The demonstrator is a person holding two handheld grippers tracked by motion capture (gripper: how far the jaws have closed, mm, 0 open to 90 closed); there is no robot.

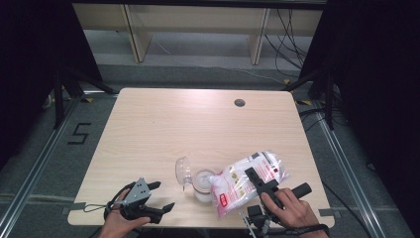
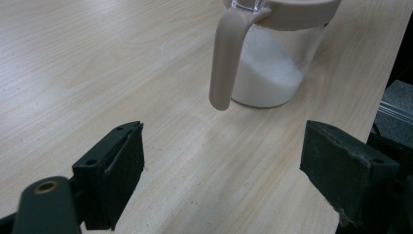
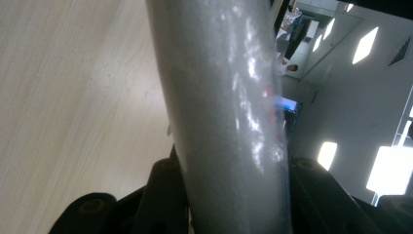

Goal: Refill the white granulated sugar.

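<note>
A clear jar [image 1: 202,187] with white granules inside stands near the table's front edge, its domed lid [image 1: 183,170] swung open to the left. A plastic bag [image 1: 237,182] of white granules with red print lies tilted, its lower end at the jar's mouth. My right gripper [image 1: 255,179] is shut on the bag [image 3: 219,97], and its jaws squeeze the bag from both sides. My left gripper [image 1: 164,195] stands open and holds nothing, left of the jar. In the left gripper view the jar [image 2: 272,68] and its beige clasp [image 2: 223,58] sit just beyond the spread jaws.
The light wooden table [image 1: 188,124] has a round cable hole [image 1: 239,102] at the back right. The jar and bag sit close to the table's front edge. Dark curtains flank the table and a wooden frame [image 1: 138,34] stands on the floor behind it.
</note>
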